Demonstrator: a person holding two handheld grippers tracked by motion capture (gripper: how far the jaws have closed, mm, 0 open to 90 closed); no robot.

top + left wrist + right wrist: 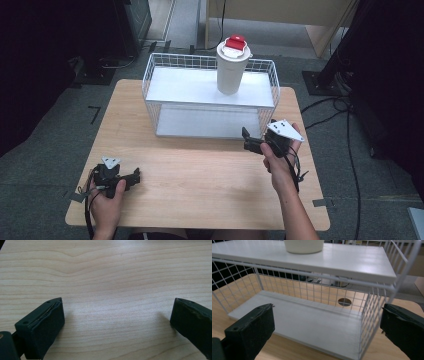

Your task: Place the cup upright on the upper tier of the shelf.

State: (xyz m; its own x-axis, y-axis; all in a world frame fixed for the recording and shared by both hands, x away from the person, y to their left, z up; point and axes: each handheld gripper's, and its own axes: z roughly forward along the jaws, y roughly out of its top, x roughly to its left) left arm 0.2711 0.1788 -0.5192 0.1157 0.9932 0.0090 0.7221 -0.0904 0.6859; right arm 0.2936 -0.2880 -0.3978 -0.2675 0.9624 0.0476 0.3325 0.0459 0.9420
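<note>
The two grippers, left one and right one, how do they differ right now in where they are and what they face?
The left gripper sits low at the table's near left, facing bare wood; the right gripper is farther forward, close to the white wire shelf rack, facing its lower shelf. The right one's grey plate tilts up more. Both are open and hold nothing.

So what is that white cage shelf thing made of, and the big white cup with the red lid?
The white two-level rack looks like painted metal wire: thin grid bars form its walls, with smooth, flat white boards as shelves. The tall white cup with the red lid looks like matte plastic, though coated metal is possible. The light table shows wood grain.
</note>
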